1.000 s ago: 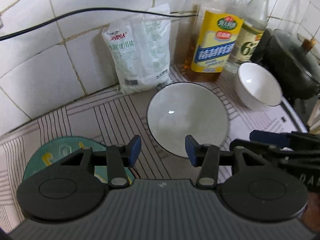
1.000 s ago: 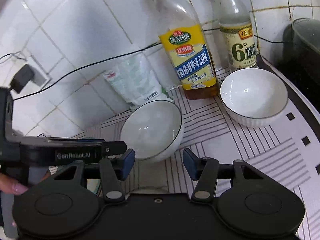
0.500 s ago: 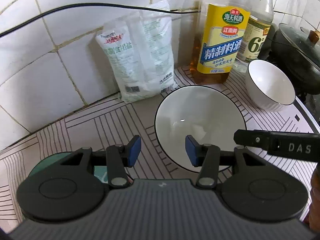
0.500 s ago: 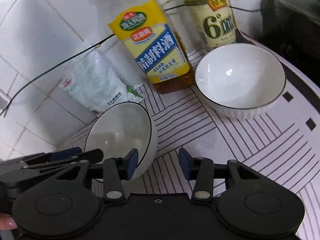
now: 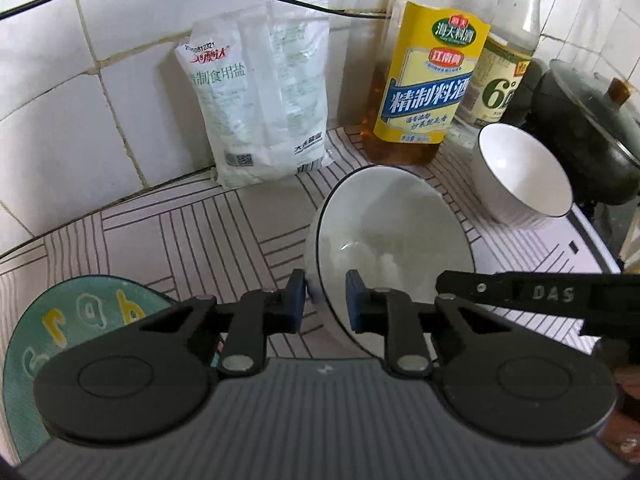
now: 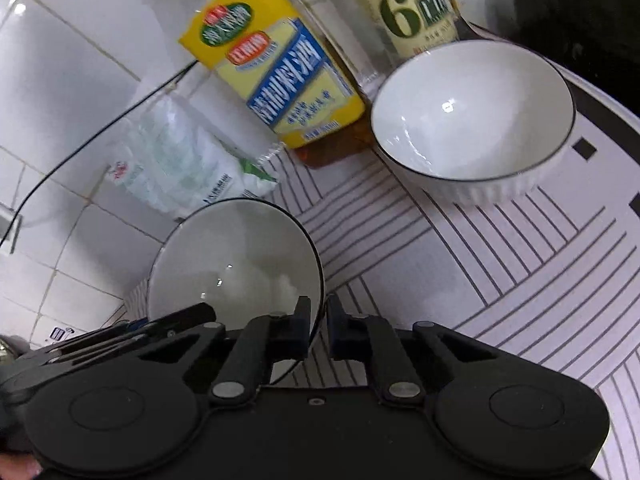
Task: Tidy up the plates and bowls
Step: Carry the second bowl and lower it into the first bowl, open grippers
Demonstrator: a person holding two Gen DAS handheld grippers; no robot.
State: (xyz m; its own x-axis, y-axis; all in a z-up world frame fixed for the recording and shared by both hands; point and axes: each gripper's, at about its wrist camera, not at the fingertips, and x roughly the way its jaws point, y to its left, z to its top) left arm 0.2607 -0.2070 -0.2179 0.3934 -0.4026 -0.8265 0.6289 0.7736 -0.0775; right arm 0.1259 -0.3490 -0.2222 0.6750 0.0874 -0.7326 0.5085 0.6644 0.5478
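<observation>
Two grips: I have both tools on the near bowl (image 5: 384, 236), mid-counter.
Left gripper (image 5: 325, 300): narrowed astride its near-left rim; contact unclear.
Right gripper (image 6: 318, 326): almost closed on its right rim.
Risk: uneven pulls could tip it against the yellow-label bottle (image 5: 428, 80).
Hidden: bowl's foot; far bowl (image 6: 472, 120) blurred.

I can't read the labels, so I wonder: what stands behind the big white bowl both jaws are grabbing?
Behind the big white bowl a yellow-labelled bottle stands at the tiled wall, with a white bag beside it. The bowl hides part of the striped mat, so anything right behind its rim cannot be seen.
</observation>
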